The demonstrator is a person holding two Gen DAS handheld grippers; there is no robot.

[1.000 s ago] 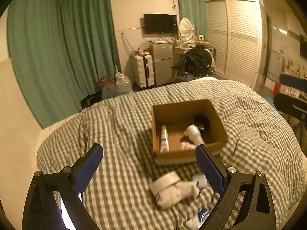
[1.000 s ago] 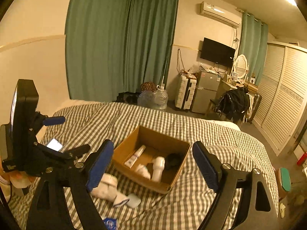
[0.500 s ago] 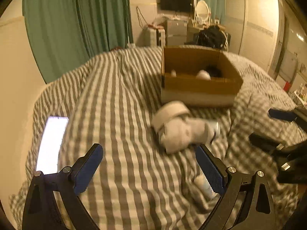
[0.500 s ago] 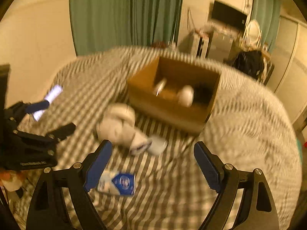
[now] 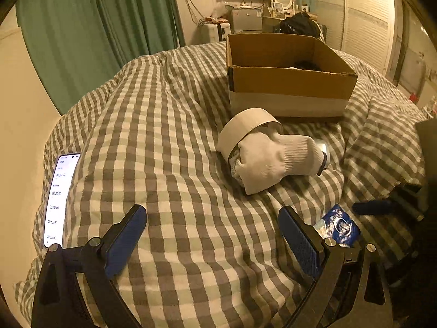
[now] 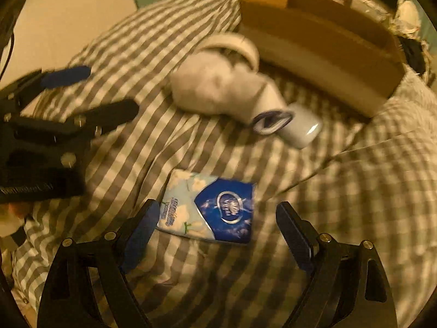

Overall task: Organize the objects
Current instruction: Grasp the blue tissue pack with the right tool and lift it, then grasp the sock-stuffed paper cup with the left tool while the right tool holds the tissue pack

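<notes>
A cardboard box (image 5: pixel 289 84) stands on the checked bedcover (image 5: pixel 169 125); it also shows in the right wrist view (image 6: pixel 322 38). In front of it lie a tape roll (image 5: pixel 245 125), a white sock bundle (image 5: pixel 273 161) and a small white bottle (image 6: pixel 300 128). A blue and white tissue pack (image 6: pixel 210 207) lies just ahead of my right gripper (image 6: pixel 218 227), which is open and empty, its fingers either side of the pack's near edge. My left gripper (image 5: pixel 213 235) is open and empty, low over the cover short of the sock bundle. The box's contents are mostly hidden.
A lit phone (image 5: pixel 58 196) lies at the bed's left edge by the wall. Green curtains (image 5: pixel 95 27), a wardrobe (image 5: pixel 368 16) and a cluttered desk (image 5: pixel 259 19) stand beyond the bed. The left gripper (image 6: pixel 65 104) appears at left in the right wrist view.
Both grippers have dropped from high above the bed down close to the cover. The right one now hangs over the tissue pack; the left is nearer the sock bundle.
</notes>
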